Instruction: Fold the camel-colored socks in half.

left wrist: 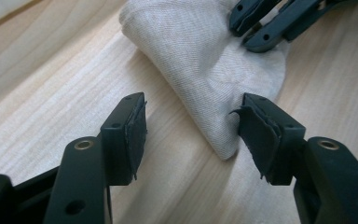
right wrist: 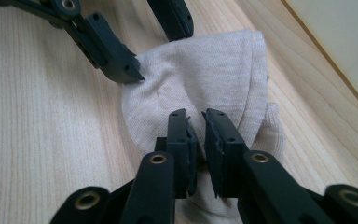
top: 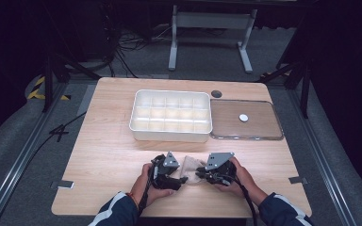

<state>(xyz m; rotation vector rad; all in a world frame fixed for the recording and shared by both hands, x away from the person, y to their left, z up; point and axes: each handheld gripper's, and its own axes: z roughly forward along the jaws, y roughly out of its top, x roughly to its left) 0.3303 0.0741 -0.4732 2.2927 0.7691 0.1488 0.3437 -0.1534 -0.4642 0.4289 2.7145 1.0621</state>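
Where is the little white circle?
In the high view, the white circle lies on the clear lid, right of the divided box, at the table's far right.

Wooden table (top: 113,155) carries white tray (top: 170,116) (compartmented), clear lid (top: 245,119), beige cloth (top: 189,168).

Knit cloth on matt wood

The beige sock (left wrist: 205,60) between the matt black grippers is fine ribbed knit; the table (left wrist: 51,93) beneath shows pale grained wood.

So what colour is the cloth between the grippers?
Pale beige cloth, plain knit, no pattern; the right gripper view shows it best.
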